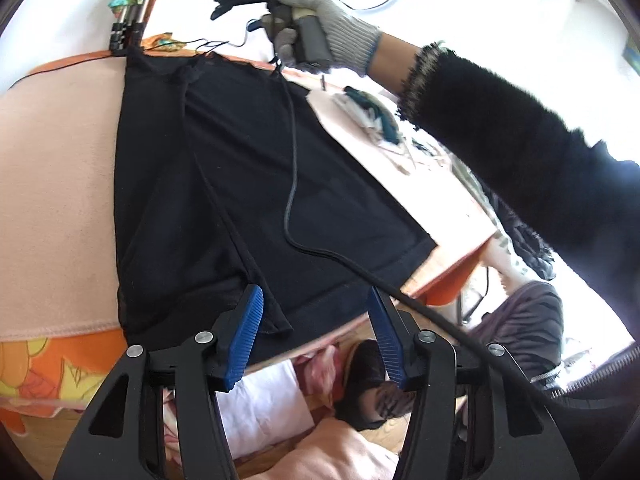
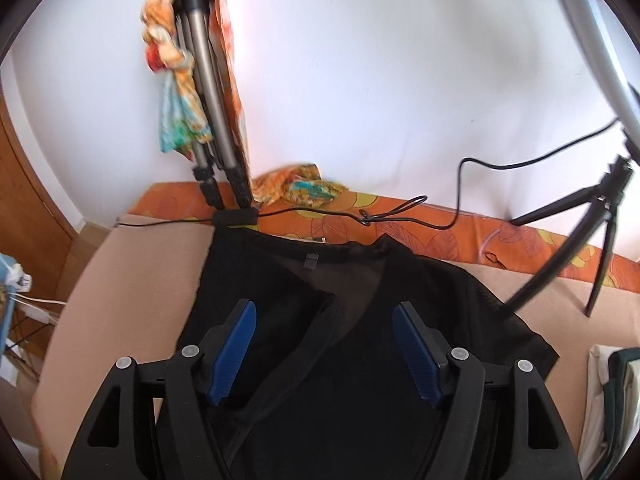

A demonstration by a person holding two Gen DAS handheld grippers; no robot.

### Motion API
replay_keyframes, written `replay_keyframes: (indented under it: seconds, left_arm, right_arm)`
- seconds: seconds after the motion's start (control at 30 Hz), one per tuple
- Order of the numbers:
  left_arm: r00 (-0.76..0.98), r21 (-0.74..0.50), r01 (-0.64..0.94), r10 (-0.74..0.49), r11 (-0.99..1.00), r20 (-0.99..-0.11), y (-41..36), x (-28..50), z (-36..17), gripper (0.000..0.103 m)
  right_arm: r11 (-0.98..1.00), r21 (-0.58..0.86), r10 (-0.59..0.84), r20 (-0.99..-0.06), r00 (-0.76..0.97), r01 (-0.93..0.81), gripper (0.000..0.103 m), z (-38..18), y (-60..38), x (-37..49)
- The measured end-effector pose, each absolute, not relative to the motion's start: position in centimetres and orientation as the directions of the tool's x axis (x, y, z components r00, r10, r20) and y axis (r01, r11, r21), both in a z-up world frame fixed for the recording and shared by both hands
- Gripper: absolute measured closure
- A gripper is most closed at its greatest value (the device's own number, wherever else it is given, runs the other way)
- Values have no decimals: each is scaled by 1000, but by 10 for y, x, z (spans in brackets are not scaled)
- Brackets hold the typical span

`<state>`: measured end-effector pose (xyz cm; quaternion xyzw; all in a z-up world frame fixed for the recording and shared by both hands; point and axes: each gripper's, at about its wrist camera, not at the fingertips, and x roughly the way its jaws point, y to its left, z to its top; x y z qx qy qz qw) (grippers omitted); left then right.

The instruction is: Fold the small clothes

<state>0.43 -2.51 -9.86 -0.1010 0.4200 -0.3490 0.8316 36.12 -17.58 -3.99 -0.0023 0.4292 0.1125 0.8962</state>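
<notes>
Shirt (image 1: 224, 184) lies flat on the peach blanket (image 1: 52, 200); left claw (image 1: 316, 324) gapes empty over its hem; right claw (image 2: 324, 344) hovers wide over the collar. Seemingly between folds; next, each claw needs an edge to pinch.

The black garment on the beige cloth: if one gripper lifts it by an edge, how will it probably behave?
The black garment will probably be floppy: it lies flat with soft creases. It seems thin and light, since the mesh part near its collar is see-through. A cable lies across it and may drag along.

clear: pink blanket (image 2: 132, 280) left | blocked: tripod (image 2: 600, 224) right, cable (image 1: 292, 184) across garment (image 1: 224, 184)
</notes>
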Motion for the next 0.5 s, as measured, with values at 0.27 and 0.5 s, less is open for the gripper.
replay_keyframes:
  seconds: [0.27,0.5]
  left_arm:
    - [532,-302,499,-562,812,-634,-4,-20,-83,50]
    - [541,-211,419,-430,883,-723,18,-8,-102,60]
  right_arm:
    - [965,157,259,-719,645,-212,30,5,-224,267]
    - [930,201,344,-773,533,-309,55,-17,-231,151]
